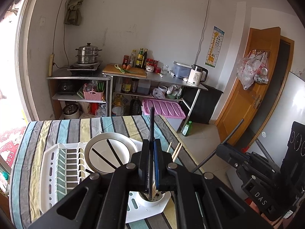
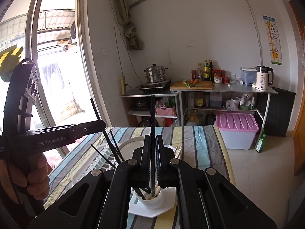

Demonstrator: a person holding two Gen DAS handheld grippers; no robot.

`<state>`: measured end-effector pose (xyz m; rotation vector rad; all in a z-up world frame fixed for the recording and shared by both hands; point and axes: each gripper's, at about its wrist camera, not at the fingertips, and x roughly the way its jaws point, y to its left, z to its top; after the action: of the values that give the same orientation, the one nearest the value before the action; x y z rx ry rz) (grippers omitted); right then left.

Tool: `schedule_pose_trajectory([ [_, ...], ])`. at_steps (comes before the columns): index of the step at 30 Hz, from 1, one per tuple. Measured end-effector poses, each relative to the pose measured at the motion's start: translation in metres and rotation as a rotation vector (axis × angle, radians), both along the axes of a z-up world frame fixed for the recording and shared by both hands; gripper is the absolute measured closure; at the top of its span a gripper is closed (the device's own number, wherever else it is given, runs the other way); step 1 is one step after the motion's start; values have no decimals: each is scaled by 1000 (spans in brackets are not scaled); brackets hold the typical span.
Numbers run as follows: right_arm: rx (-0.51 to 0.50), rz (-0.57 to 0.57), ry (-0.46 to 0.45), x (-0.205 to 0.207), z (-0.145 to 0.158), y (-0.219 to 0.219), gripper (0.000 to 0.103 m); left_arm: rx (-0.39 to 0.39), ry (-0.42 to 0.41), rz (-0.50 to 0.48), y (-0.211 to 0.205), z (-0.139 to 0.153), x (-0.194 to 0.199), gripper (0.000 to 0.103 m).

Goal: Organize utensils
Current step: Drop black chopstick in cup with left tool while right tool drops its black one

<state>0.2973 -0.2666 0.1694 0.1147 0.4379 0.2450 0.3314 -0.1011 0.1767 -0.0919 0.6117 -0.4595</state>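
My left gripper [image 1: 151, 143] is shut on a black chopstick [image 1: 151, 126] held upright, its lower end in the white utensil cup [image 1: 152, 200] of the dish rack [image 1: 55, 171]. My right gripper [image 2: 152, 139] is shut on another black chopstick [image 2: 152, 118], also upright with its lower end in the same cup [image 2: 150, 200]. The cup also holds several black and pale wooden chopsticks [image 2: 178, 150]. A white plate [image 1: 106, 152] stands in the rack, with black chopsticks leaning across it. The right gripper's body shows at the right of the left wrist view [image 1: 247, 169].
The rack sits on a table with a striped cloth [image 1: 76, 126]. Behind are steel shelves with a steamer pot [image 1: 87, 54], cutting board [image 1: 124, 70], bottles, a kettle [image 1: 197, 75], a pink-lidded bin [image 1: 164, 110], a green bottle [image 1: 187, 128] on the floor and a wooden door [image 1: 253, 87].
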Motion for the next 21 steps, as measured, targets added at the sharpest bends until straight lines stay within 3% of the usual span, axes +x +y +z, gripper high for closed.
schedule_pose_trajectory([
  [21, 2, -20, 128, 36, -46, -8, 98, 32, 100, 21, 4, -53, 19, 98],
])
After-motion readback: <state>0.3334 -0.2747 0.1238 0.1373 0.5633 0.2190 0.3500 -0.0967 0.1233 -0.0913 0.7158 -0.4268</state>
